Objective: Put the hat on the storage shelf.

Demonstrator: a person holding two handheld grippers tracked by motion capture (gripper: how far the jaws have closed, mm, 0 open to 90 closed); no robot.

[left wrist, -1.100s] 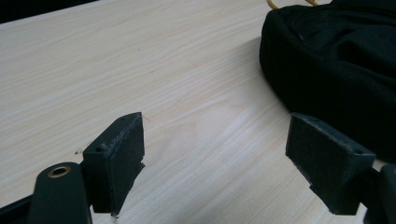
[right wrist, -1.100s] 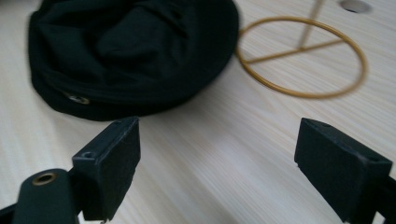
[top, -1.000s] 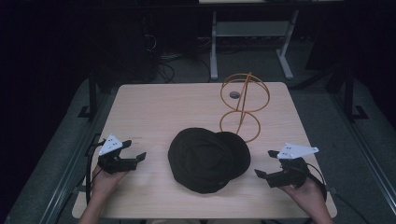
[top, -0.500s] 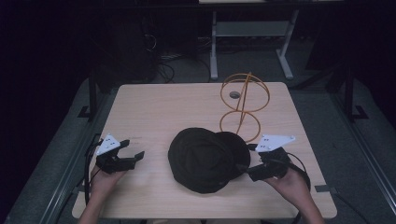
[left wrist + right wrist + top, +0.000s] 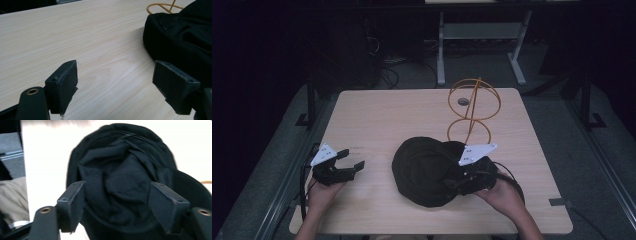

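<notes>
**Supervisor:** Report the item count on the table [image 5: 377, 120].

**Operator:** I count one black cap [image 5: 424, 170], one orange wire stand [image 5: 473, 107] and two grippers. The cap lies upside down near the front middle of the table, its hollow facing up and its lining crumpled. The stand sits just behind the cap, toward the far right. I make out two rings on it, a small one flat on the table and a larger one raised above it, with a small dark disc in the upper part.

**Supervisor:** State of the left gripper.

**Operator:** I have the left gripper [image 5: 351, 161] near the front left edge, well apart from the cap. Its jaws stand wide apart with bare table between them; nothing is in its grasp. In the left gripper view [image 5: 115, 82] the cap [image 5: 180, 37] lies off to the right of the jaws.

**Supervisor:** State of the right gripper.

**Operator:** I have the right gripper [image 5: 451, 184] at the cap's right front edge. In the right gripper view [image 5: 116, 205] its jaws are spread wide, one on each side of the cap's [image 5: 120, 170] near rim. They are not clamped on the fabric. I cannot tell whether either pad touches the rim.
</notes>
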